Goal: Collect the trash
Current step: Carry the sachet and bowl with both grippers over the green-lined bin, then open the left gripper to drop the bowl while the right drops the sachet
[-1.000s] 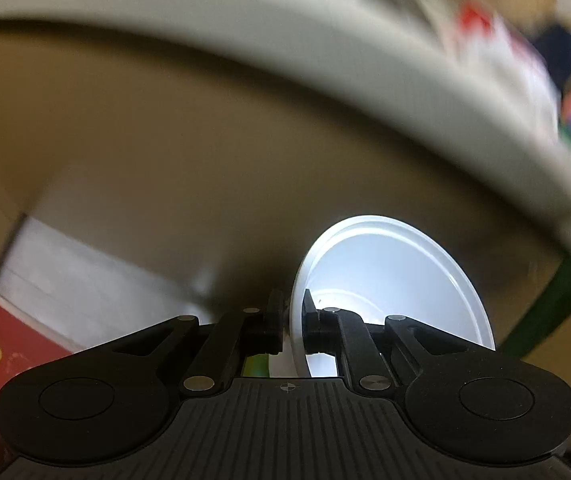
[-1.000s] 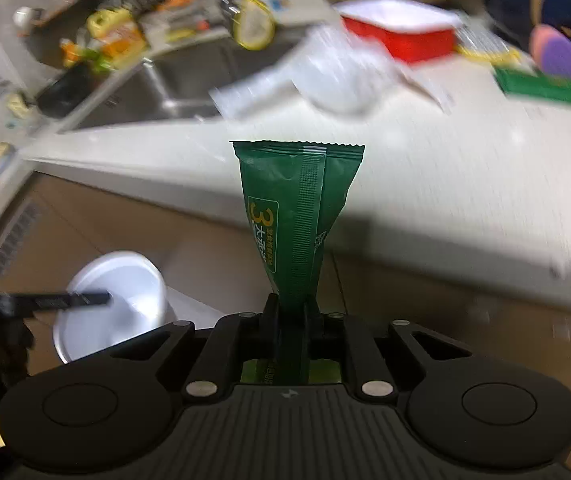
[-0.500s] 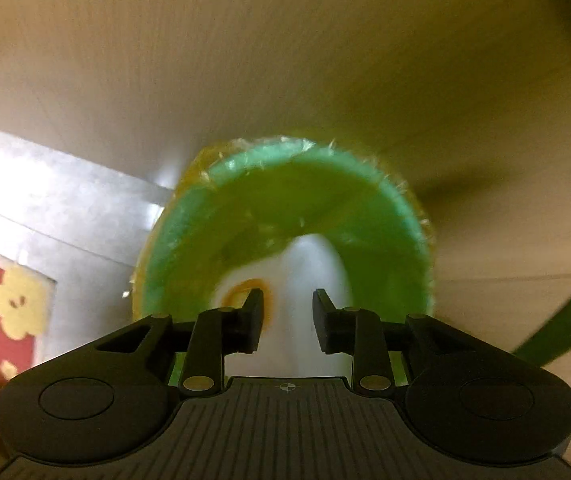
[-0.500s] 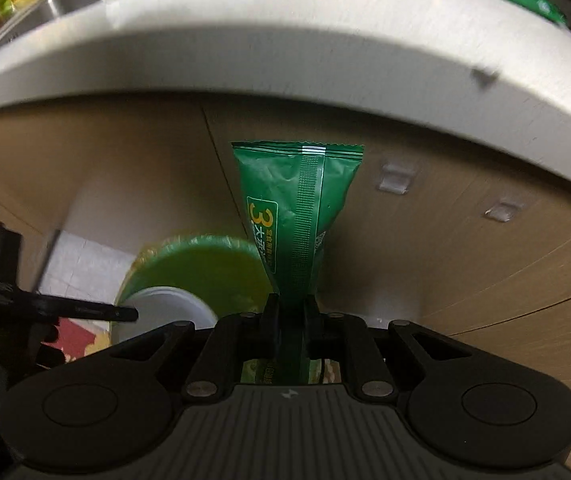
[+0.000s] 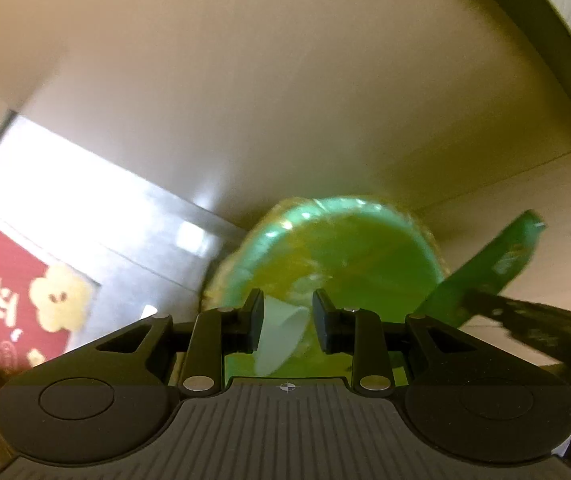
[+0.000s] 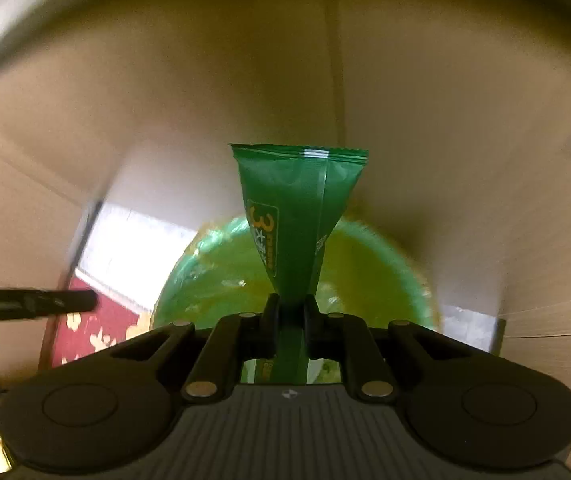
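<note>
A round bin lined with a green bag (image 5: pixel 349 252) stands on the floor against the wooden cabinet; it also shows in the right wrist view (image 6: pixel 221 276). My left gripper (image 5: pixel 288 320) is open above the bin's near rim, and a white cup (image 5: pixel 281 336) lies inside the bin below its fingers. My right gripper (image 6: pixel 289 316) is shut on a green snack wrapper (image 6: pixel 297 216) and holds it upright over the bin. The wrapper also shows at the right of the left wrist view (image 5: pixel 489 272).
Wooden cabinet doors (image 5: pixel 285 80) rise behind the bin, under a white counter edge (image 5: pixel 565 40). A red mat with yellow flowers (image 5: pixel 17 288) lies on the floor to the left, next to a pale tiled strip (image 5: pixel 105 200).
My left gripper has opened wider and the white cup has dropped into the bin. My right gripper has carried the green wrapper down from the counter to above the bin.
</note>
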`<state>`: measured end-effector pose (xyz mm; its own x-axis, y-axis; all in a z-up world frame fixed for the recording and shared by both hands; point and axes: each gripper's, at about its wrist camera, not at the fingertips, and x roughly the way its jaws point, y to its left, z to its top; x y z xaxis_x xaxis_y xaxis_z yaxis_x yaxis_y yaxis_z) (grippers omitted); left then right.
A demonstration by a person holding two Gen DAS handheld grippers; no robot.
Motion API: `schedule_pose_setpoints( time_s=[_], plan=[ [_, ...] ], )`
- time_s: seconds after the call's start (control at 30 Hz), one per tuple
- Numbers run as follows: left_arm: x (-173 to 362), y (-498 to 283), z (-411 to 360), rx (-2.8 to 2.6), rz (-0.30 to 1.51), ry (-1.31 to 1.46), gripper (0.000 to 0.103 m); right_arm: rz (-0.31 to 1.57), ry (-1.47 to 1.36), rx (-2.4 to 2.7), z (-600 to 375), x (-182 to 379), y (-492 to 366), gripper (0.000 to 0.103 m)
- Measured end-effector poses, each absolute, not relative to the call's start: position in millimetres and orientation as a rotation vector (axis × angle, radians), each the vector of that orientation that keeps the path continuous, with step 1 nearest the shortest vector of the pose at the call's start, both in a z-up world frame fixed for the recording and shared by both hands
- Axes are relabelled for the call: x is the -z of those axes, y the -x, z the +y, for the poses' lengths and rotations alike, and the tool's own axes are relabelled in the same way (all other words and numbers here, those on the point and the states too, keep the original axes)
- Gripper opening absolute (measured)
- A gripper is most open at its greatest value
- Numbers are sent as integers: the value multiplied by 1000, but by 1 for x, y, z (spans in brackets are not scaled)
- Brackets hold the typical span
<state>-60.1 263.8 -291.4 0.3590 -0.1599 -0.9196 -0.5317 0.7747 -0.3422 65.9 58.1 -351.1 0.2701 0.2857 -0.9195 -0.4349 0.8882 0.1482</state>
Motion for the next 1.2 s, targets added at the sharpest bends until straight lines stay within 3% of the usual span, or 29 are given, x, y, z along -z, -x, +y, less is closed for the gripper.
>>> schedule_pose_setpoints(
  time_s=[0.2,0.43,0.77,1.0,1.1,1.13,1.2],
  plan=[
    [301,61,254,-224,1261,620,30,1271,153,-487,74,385,-60,11],
    [360,40,194,-59,1386,479,30,1235,173,-432,50,363,-57,11],
    [511,-13,129,-163,1450,280,30,1219,158,-462,-11,415,-63,11],
    [595,-26,115,-176,1626,27,33,1223,81,-471,-40,435,-45,11],
    [620,-31,121,-237,1659,-13,24,1235,53,-461,-56,441,-48,11],
    [627,-33,122,-237,1666,-11,17,1240,42,-455,-60,445,-50,11],
    [635,-39,127,-188,1648,82,17,1251,18,-440,-67,447,-52,11]
  ],
)
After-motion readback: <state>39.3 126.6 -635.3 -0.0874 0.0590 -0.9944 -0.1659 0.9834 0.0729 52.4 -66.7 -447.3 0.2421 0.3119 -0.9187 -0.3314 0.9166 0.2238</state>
